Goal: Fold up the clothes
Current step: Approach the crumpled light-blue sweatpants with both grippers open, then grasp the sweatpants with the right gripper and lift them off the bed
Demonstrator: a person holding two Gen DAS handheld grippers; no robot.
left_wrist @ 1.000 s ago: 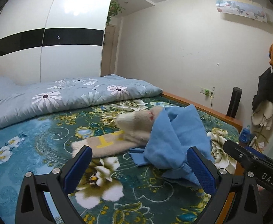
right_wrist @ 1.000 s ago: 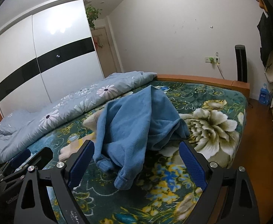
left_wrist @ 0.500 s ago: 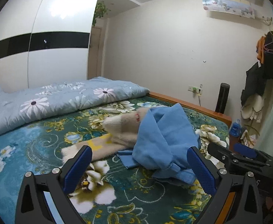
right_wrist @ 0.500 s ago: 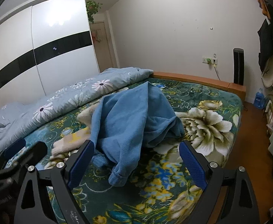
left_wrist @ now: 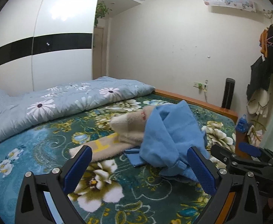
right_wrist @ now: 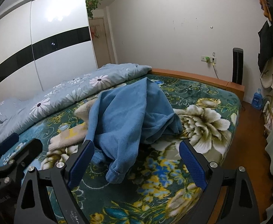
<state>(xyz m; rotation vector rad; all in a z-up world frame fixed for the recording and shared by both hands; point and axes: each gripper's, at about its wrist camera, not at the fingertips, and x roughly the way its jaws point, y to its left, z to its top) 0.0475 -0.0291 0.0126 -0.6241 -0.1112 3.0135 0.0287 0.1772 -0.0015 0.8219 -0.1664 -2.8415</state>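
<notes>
1. Both tongs are spread wide with nothing between the blue pads. The left tongs [left_wrist: 139,165] and right tongs [right_wrist: 136,163] hang over the near edge of the bed [right_wrist: 173,192], short of the clothes.

2. The clothes sit in one heap around the middle of the bed, a bit toward the foot edge. A blue fleece top [right_wrist: 129,115] is draped in a peak over a cream fuzzy garment [left_wrist: 130,125], and the cream one sticks out flat toward the left with a yellow mark on it.

3. Nothing looks folded yet, so I'd say the step right now is just getting the blue one off the pile and spread flat.

4. A blue cuff [right_wrist: 115,173] hangs nearest the right tongs, so that's the easy grab. I'd clamp on the cuff or hem, not the bulky middle, since thick fleece bunches and slips.

5. Take a second edge with the left tongs before lifting, otherwise it'll just swing as a lump.

6. Lift slowly. The fuzzy cream one may cling and come along.

7. Lay it on the open floral blanket by the near edge, not up against the rolled grey-blue duvet [left_wrist: 62,102] along the far side.
</notes>
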